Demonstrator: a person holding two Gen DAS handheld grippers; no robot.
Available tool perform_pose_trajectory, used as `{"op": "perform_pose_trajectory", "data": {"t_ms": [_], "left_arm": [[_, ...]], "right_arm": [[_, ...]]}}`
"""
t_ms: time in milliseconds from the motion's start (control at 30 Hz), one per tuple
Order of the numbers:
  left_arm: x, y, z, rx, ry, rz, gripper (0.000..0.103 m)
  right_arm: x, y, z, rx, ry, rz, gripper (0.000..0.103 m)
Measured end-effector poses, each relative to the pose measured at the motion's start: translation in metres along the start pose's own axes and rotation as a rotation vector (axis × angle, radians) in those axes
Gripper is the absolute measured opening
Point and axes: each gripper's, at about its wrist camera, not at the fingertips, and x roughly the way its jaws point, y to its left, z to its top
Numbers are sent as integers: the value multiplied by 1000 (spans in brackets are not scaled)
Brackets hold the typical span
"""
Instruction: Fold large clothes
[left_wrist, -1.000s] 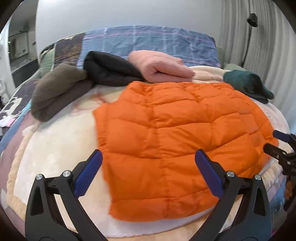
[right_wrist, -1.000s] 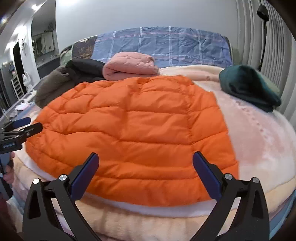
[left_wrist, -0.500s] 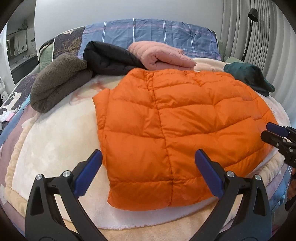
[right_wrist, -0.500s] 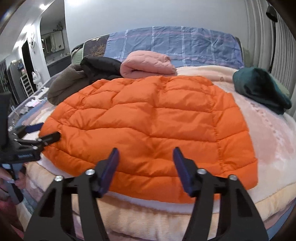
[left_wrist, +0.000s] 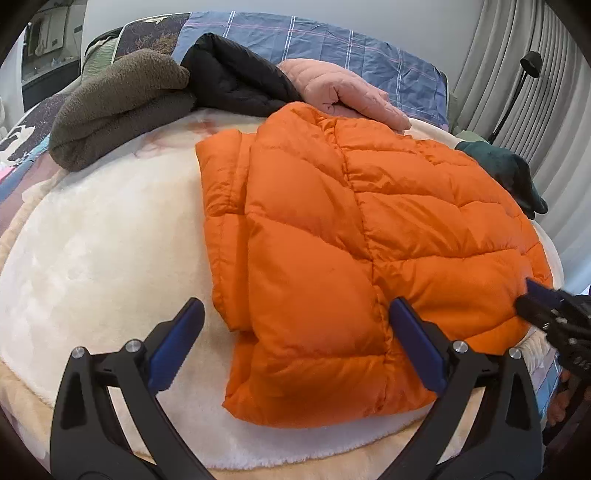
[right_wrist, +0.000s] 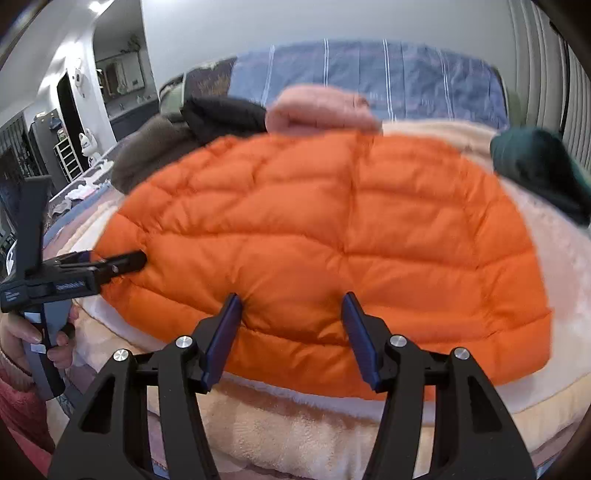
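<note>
Bedroom, bed covered by a cream plush fleece blanket (left_wrist: 92, 258), blue plaid bedding at the top of the frame, grey curtains on the right. Orange quilted puffer jacket (left_wrist: 351, 240) lies spread flat across the blanket, filling the centre and right of the left wrist view, with one side already folded in along its left edge. Behind it, upper left to upper middle: brown fleece bundle (left_wrist: 118, 107), black padded garment (left_wrist: 232, 74), pink folded garment (left_wrist: 343, 92); a dark green garment (left_wrist: 506, 170) sits at the right.

Left gripper (left_wrist: 291, 343) is wide open, hovering over the jacket's near left corner; its right pad is at the fabric but nothing is pinched. Right gripper (right_wrist: 291, 336) has narrowed to roughly half width, its jaws have just been closing, and a puffed ridge of the jacket's near hem bulges between the pads; the left pad dents the fabric, so it reads as clamped on the jacket. A hand (right_wrist: 22, 332) holds the left tool's handle at the lower left of the right wrist view.

Handling guess: light, soft, springy down fill, slick nylon shell, likely to slip and puff back open. Best grabbed at the hem or a stitched seam line, where the fill is thinner, one tool near each near corner.
</note>
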Motion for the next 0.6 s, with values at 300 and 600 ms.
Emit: {"op": "perform_pose_trajectory", "data": {"t_ms": [300,600], "left_arm": [[-3,20,2,-79,-8,-115,88],[-1,45,16,-225,-6,-164,78]], "right_arm": [[-21,-7,32,34,-13,42,60],[10,-8,113,21,-117,-11,61]]}}
